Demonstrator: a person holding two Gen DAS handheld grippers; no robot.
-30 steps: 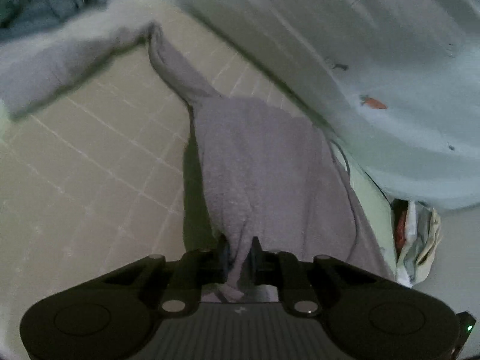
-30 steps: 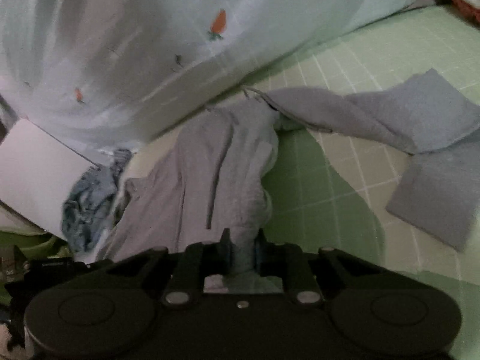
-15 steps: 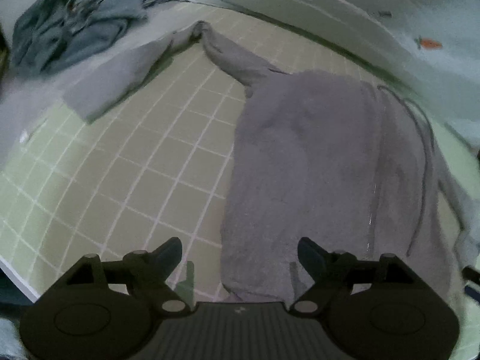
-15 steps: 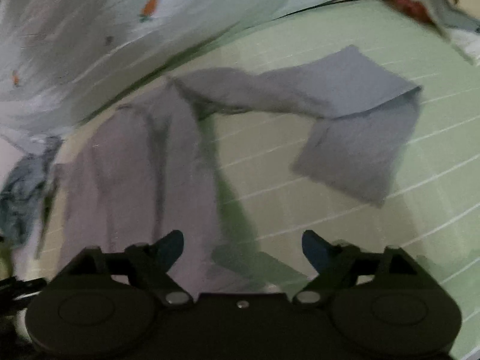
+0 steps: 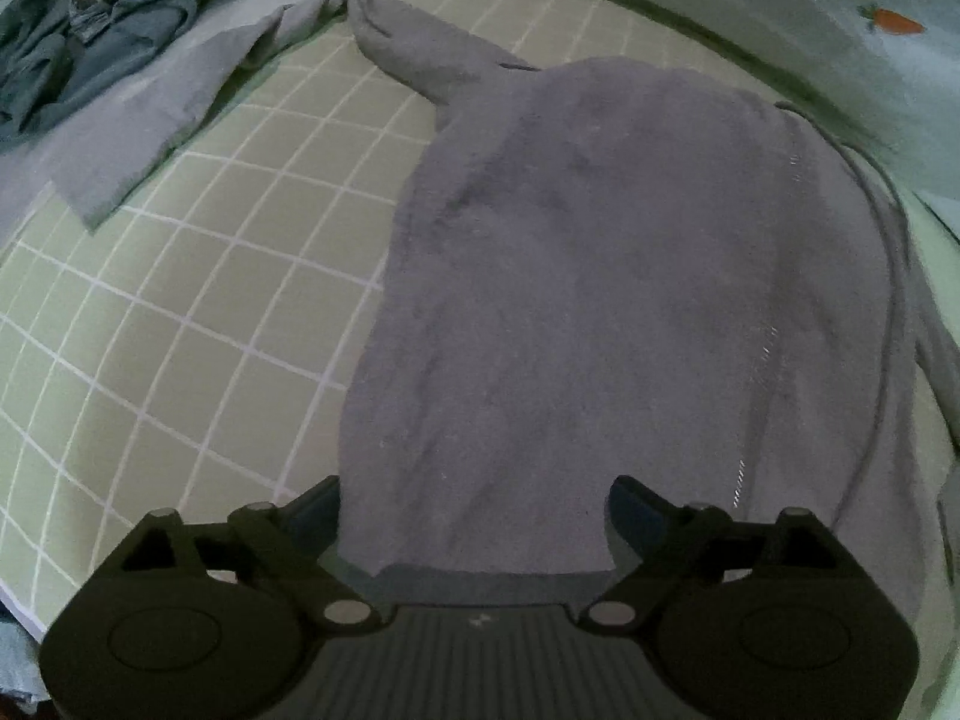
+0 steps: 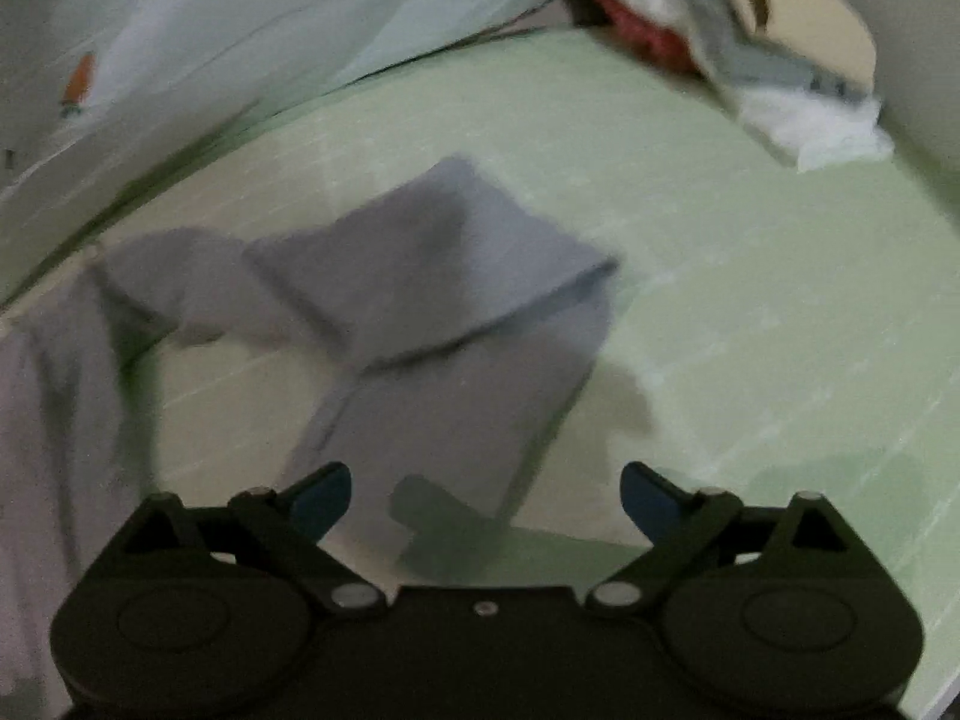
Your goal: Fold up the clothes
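Note:
A grey long-sleeved top lies spread on a green grid mat. Its body fills the middle of the left wrist view, and one sleeve runs off to the far left. My left gripper is open and empty over the body's near hem. In the right wrist view the other sleeve lies doubled over on the mat. My right gripper is open and empty, just above that sleeve's near end. The right view is blurred.
A dark blue-grey heap of clothes lies at the far left. A pale sheet with carrot prints borders the mat at the back. A pile of white, red and beige items sits at the far right.
Both grippers have opened and let go of the grey top, which has dropped flat on the mat. The right gripper has swung right over the folded sleeve.

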